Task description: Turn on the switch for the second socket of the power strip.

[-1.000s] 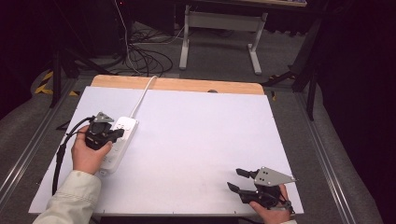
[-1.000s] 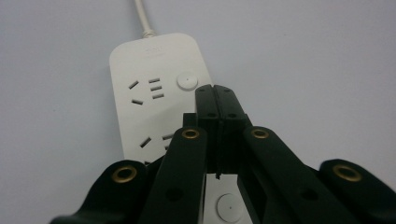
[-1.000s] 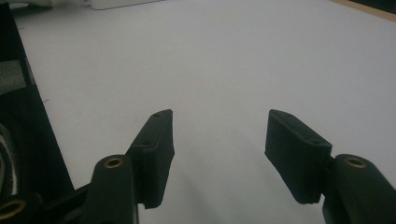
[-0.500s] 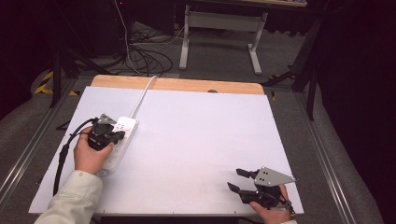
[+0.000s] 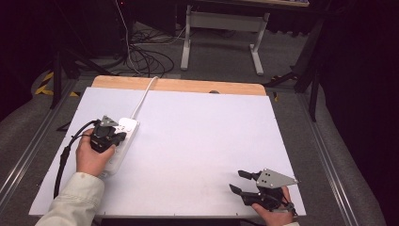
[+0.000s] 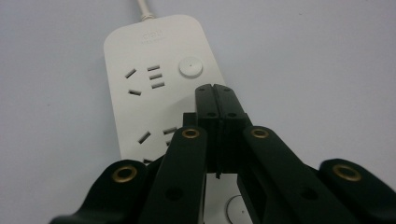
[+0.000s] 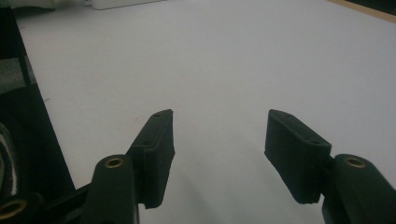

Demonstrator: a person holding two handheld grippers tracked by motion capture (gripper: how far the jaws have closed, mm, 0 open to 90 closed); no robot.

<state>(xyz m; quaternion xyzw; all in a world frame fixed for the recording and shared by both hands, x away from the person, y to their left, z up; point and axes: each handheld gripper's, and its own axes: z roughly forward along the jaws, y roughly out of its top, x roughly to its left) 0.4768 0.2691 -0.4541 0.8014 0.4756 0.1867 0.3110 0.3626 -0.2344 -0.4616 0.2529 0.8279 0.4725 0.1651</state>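
— Where do your tongs stand?
— Your left tongs [image 6: 215,100] are pressed together, empty, tips just above the power strip [image 6: 159,88] near its round button [image 6: 190,68], at the worktop's [image 5: 202,141] left side. Your right tongs [image 7: 219,140] hang apart over bare surface.
— The risk?
— Push off-centre and the strip may skid or pivot on its cord [image 5: 142,98].

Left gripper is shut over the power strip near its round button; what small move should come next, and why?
Probably ease the left gripper forward and down onto the round button of the power strip. Its jaws are closed and its tip sits just short of that button, while the right gripper rests open far off on the table.
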